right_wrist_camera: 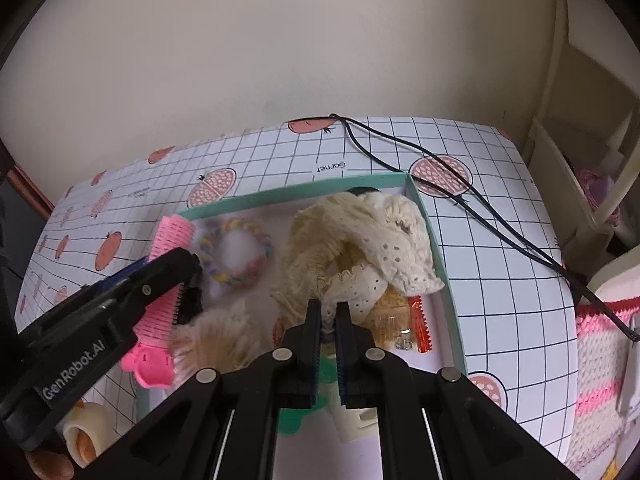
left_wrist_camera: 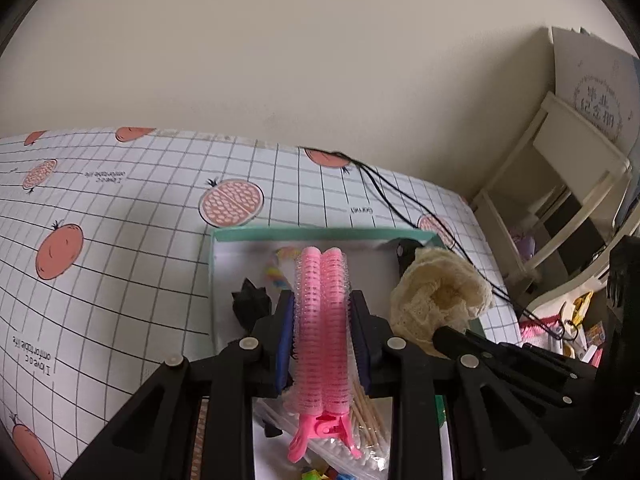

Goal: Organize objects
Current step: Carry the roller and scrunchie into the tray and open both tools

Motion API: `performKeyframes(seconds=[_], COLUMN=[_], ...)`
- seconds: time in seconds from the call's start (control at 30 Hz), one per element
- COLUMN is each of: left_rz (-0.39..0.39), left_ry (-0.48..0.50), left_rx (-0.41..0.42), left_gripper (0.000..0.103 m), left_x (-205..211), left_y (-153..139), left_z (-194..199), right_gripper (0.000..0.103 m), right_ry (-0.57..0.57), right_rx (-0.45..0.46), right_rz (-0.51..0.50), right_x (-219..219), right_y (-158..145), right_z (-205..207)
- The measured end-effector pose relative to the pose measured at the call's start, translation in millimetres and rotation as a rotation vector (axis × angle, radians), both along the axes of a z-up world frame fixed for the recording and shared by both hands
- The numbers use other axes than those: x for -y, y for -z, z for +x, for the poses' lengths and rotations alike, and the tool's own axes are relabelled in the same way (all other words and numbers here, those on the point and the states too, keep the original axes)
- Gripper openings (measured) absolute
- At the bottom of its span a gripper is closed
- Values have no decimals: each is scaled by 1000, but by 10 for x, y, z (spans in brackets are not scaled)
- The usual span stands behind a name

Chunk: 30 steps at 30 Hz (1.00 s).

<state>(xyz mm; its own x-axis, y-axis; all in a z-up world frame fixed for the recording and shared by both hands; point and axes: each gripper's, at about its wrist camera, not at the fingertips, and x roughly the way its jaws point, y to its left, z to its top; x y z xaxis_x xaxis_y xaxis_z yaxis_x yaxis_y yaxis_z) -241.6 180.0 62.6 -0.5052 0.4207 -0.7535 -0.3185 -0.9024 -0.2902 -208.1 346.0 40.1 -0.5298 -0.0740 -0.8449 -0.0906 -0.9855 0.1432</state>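
Both grippers are mine, and both are clamped on something above the green-rimmed box (right_wrist_camera: 436, 248), which sits on the fruit-print gridded cloth (left_wrist_camera: 120, 248) against the wall. Largest of what I carry is the cream lace scrunchie (right_wrist_camera: 360, 248): my right gripper (right_wrist_camera: 328, 320) has its jaws pinched shut on a fold at the scrunchie's lower edge, so the fabric hangs over the right side of the box. My left gripper (left_wrist_camera: 322, 320) squeezes a pink velcro roller clip (left_wrist_camera: 322, 312) lengthwise between its pads, over the left part of the box, clip end pointing back toward me. Inside the box lie a fluffy beige scrunchie (right_wrist_camera: 218, 336), a pastel braided hair tie (right_wrist_camera: 236, 256), and an orange-edged wrapper (right_wrist_camera: 420, 320). A black cable (right_wrist_camera: 440, 196) trails across the cloth beside the box.
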Motion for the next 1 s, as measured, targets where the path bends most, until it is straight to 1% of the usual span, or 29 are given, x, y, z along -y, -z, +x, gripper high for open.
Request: performKeyframes(seconds=[0.2, 0.23, 0.37, 0.47, 0.5, 0.53, 0.57, 0.6, 0.63, 0.67, 0.9, 1.0], left_rz=[-37, -36, -25, -19, -8, 5, 9, 9, 10, 11, 23, 11], left_ry=[16, 17, 14, 16, 19, 15, 10, 7, 7, 7, -8, -19], left_rx=[56, 63, 85, 96, 101, 101, 99, 96, 94, 95, 87, 69], left_gripper=[28, 28, 28, 31, 38, 45, 47, 49, 49, 49, 49, 49], left_x=[-59, -55, -49, -33, -18, -4, 4, 9, 14, 12, 98, 129], left_y=[167, 188, 216, 205, 194, 178, 163, 150, 136, 123, 15, -59], left_z=[-8, 3, -15, -24, -22, -24, -25, -25, -24, -32, -44, -39], right_gripper=[8, 10, 10, 10, 11, 14, 17, 23, 28, 29, 29, 29], right_ry=[-1, -1, -2, -13, -15, -13, -14, -14, -13, -13, -14, -13], right_rx=[20, 19, 17, 11, 9, 9, 9, 7, 6, 6, -11, -31], right_rz=[-1, -1, 4, 13, 15, 16, 12, 8, 6, 8, -9, -13], right_x=[-17, -18, -12, 7, 12, 9, 8, 6, 2, 1, -1, -5], right_y=[31, 30, 3, -27, -35, -43, -48, -54, -59, -60, -147, -220], right_z=[6, 7, 6, 6, 6, 5, 1, 4, 7, 8, 26, 35])
